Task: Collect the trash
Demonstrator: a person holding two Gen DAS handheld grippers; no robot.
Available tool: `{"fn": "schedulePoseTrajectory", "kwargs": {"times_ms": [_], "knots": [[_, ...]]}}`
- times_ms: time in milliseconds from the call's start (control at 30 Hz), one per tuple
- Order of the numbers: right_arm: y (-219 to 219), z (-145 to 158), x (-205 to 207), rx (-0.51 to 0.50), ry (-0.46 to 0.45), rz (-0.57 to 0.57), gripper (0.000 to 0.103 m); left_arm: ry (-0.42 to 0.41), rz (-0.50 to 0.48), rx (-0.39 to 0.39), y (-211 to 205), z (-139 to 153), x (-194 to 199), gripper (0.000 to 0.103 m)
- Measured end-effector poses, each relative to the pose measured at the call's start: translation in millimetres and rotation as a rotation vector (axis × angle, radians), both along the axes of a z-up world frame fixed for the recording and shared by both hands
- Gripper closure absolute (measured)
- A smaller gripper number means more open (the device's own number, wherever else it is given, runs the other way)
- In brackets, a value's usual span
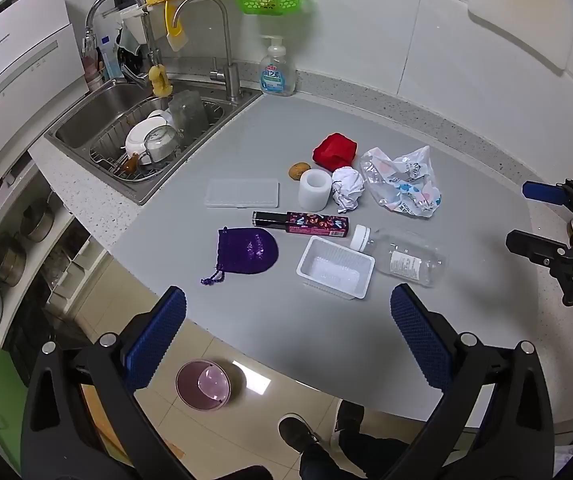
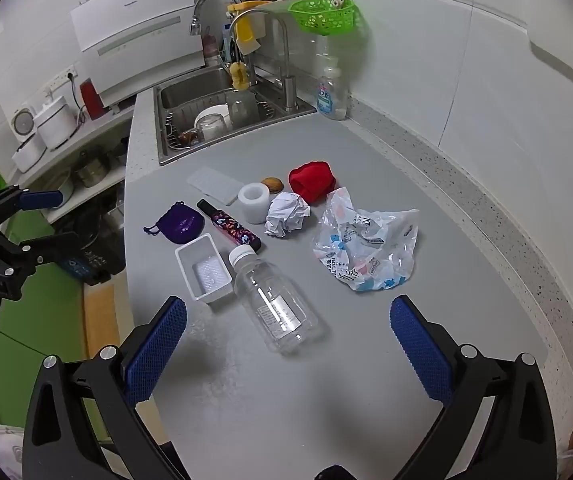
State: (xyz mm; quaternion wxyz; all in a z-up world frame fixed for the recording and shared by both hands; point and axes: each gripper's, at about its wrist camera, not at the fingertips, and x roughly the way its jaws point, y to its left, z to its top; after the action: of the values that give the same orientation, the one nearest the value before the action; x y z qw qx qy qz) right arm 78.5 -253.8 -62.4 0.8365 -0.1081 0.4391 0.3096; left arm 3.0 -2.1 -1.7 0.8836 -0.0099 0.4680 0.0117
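Observation:
On the grey counter lie an empty clear bottle (image 1: 404, 258) (image 2: 274, 300), a white plastic tray (image 1: 335, 267) (image 2: 204, 268), a crumpled paper ball (image 1: 347, 189) (image 2: 287, 214), a crumpled plastic bag (image 1: 404, 184) (image 2: 366, 246), a white roll (image 1: 314, 190) (image 2: 253, 202), a red cloth (image 1: 334, 151) (image 2: 311, 180), a purple pouch (image 1: 248, 250) (image 2: 182, 224) and a patterned box (image 1: 300, 223) (image 2: 230, 230). My left gripper (image 1: 288, 336) is open and empty above the counter's front edge. My right gripper (image 2: 288, 340) is open and empty just before the bottle.
A sink (image 1: 142, 136) (image 2: 222, 112) with dishes lies at the back left, with a soap bottle (image 1: 276, 70) (image 2: 330, 92) beside it. A clear flat box (image 1: 242, 193) lies near the sink. A pink bin (image 1: 203, 385) stands on the floor below the counter edge.

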Motion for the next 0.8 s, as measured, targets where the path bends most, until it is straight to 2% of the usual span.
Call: {"fn": "schedulePoseTrajectory", "kwargs": {"times_ms": [800], "knots": [[-1.8,-3.1,0.0,0.0,-0.001,0.001,0.005,-0.005,-0.004,0.0,7.9,5.0,-6.3,0.003]]}}
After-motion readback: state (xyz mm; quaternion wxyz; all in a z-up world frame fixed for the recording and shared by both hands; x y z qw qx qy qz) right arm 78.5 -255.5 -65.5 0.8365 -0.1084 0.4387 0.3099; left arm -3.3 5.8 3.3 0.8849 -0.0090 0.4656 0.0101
